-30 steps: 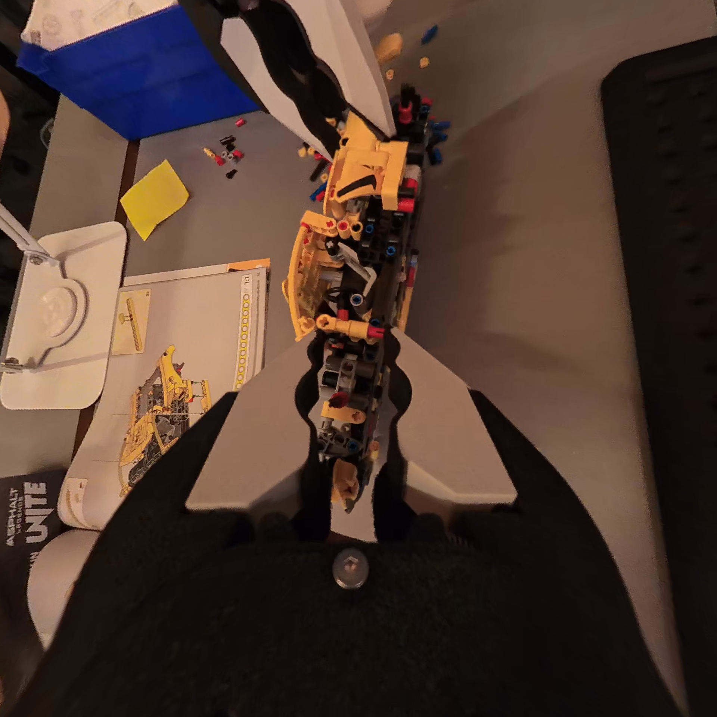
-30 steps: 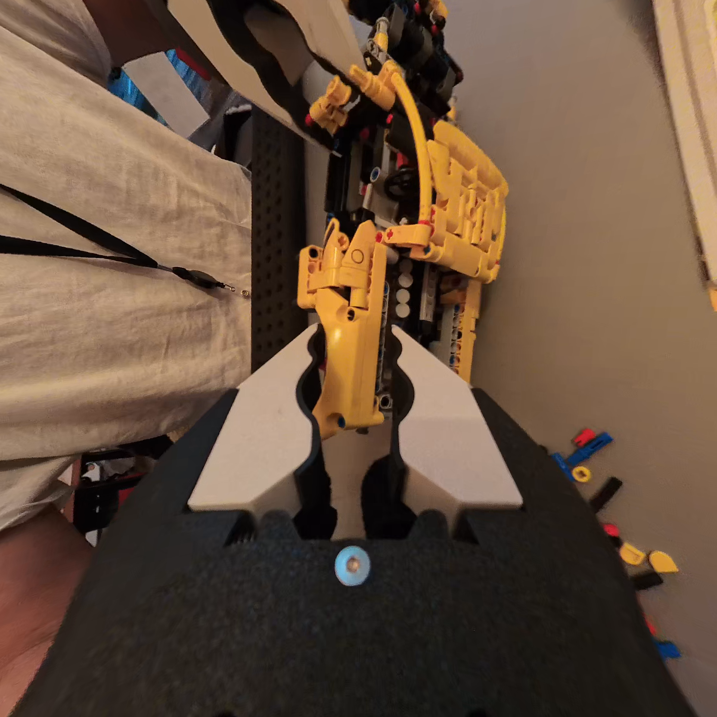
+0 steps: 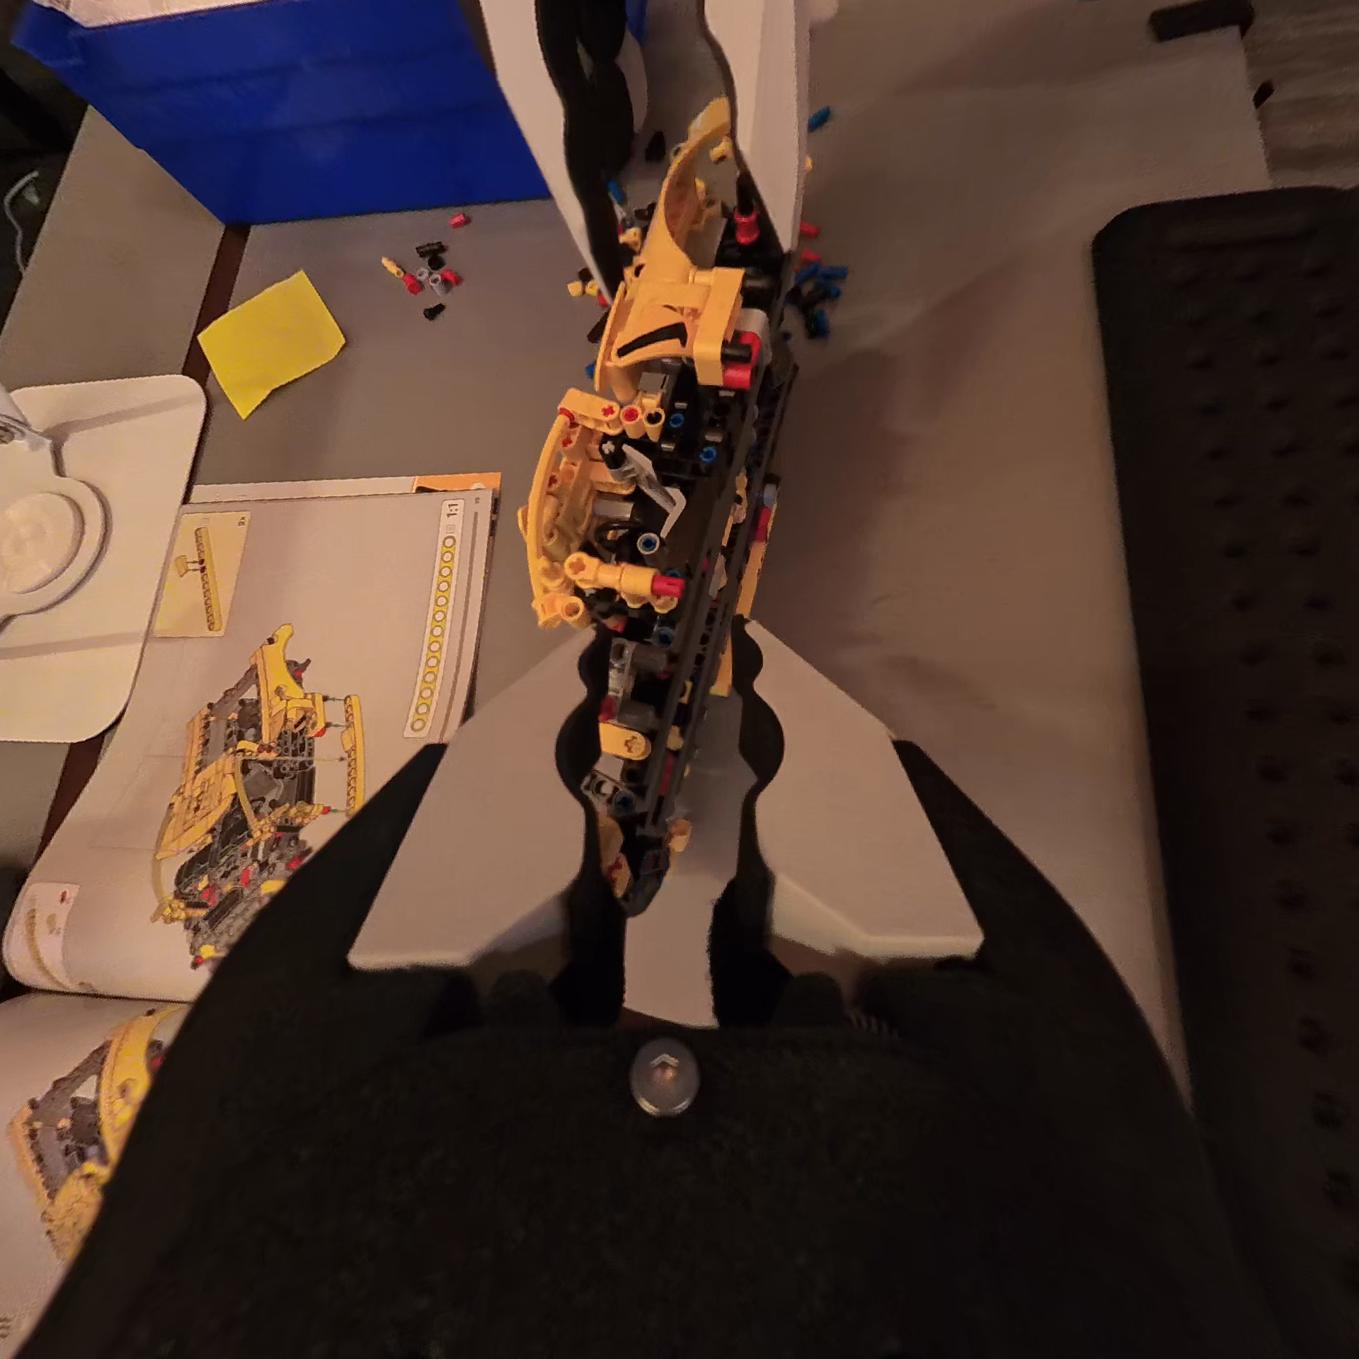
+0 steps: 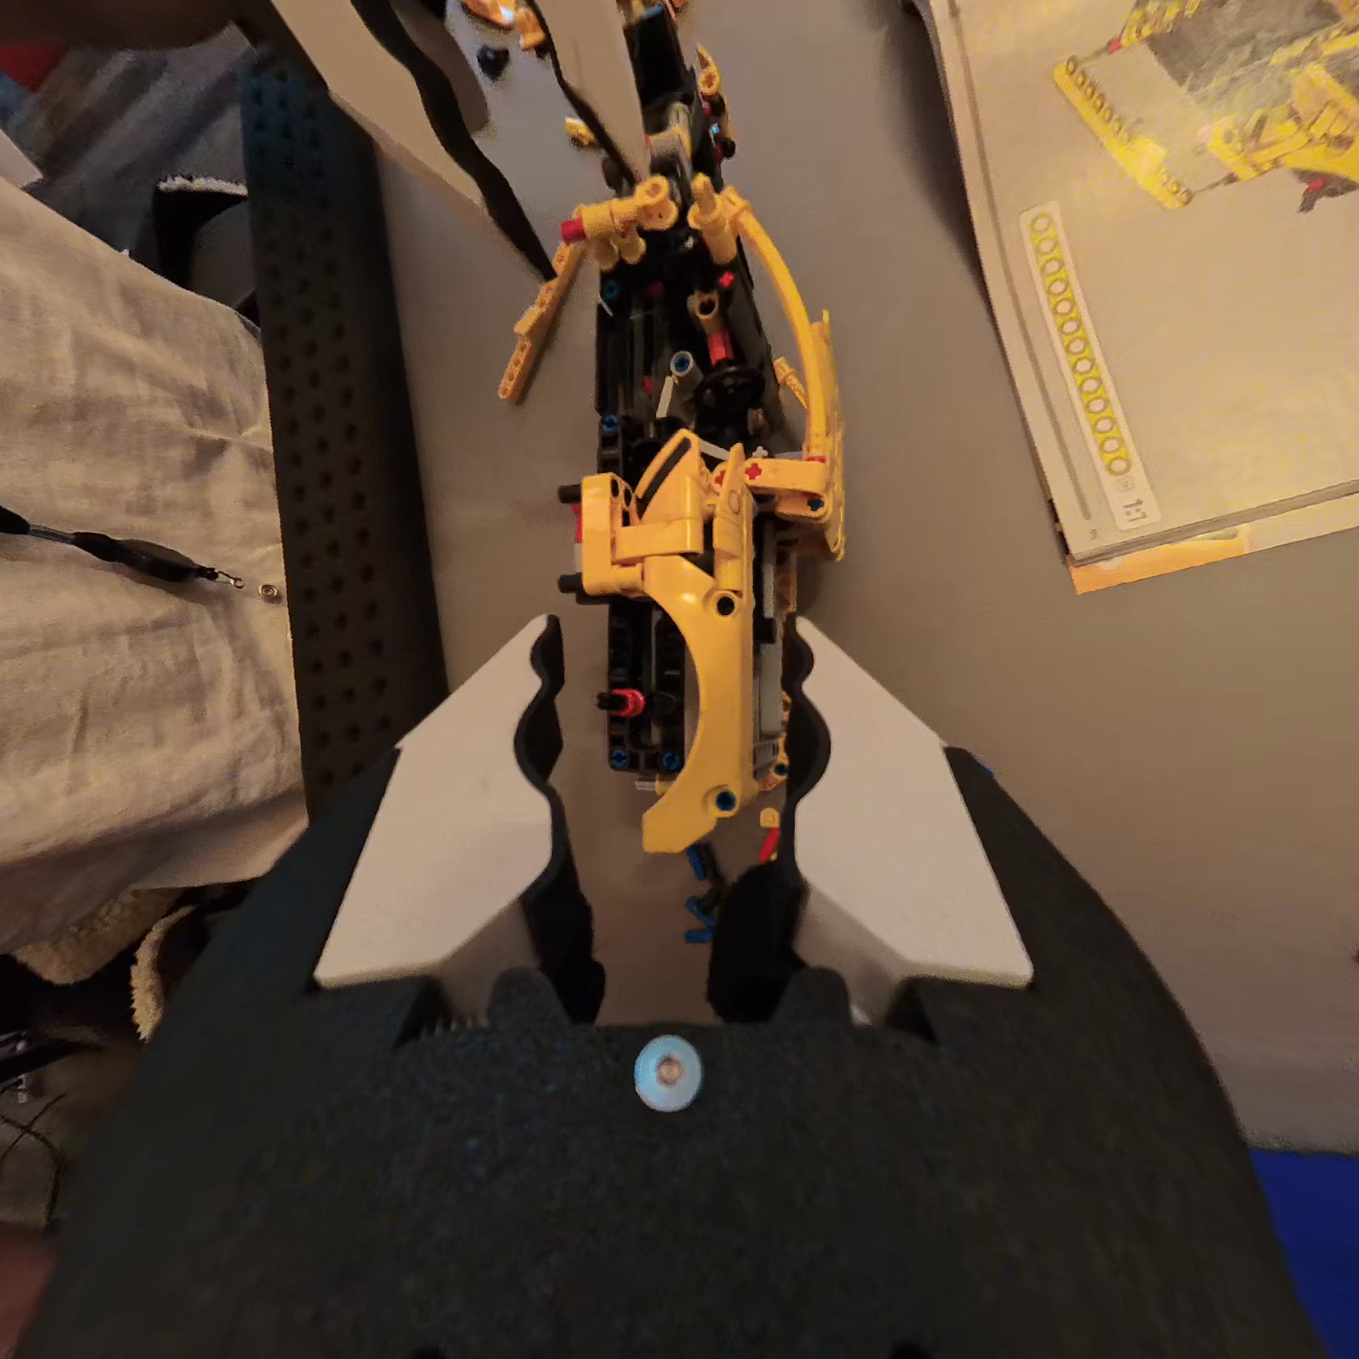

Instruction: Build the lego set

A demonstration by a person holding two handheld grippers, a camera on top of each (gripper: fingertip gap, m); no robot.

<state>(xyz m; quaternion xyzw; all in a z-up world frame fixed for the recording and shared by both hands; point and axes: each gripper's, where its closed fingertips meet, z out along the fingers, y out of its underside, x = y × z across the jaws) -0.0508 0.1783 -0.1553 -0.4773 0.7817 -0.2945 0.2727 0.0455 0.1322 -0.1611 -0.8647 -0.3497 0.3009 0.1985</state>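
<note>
Left gripper [image 3: 665, 643]: its fingers straddle the near end of the lego model [image 3: 662, 515]. The model leans against the right finger, with a gap on the left side, so whether they are clenched on it I cannot tell.
Right gripper [image 4: 673, 632]: fingers spread wider than the model's far end. The curved yellow panel [image 4: 706, 706] lies between them, near the right finger; released, by the look of it.
Where the model is: a long, narrow, half-built yellow-and-black vehicle frame in mid-desk [image 3: 956, 515] between the two grippers. Whether it rests on the desk or is lifted cannot be told.
Handling: probably light and stiff along its black beam spine, but only pinned together, so side panels and the thin yellow hose [image 4: 790, 294] could pop loose under a squeeze or a twist.
Where to hold: judged best on the black beams at either end, flat sides against the fingers, not on the curved panel, the hose or the protruding red and blue pins.
Loose parts: small red, blue, black and yellow pins [image 3: 430, 276] scattered farther off; smooth, and likely to roll.
Writing: an open instruction booklet [image 3: 316, 662] to the left shows a printed model and a row of yellow circles with a small scale mark.
Far: a yellow paper note [image 3: 272, 338], a blue box [image 3: 294, 110], a black perforated mat [image 3: 1250, 662] on the right, and a white stand base [image 3: 81, 551].
</note>
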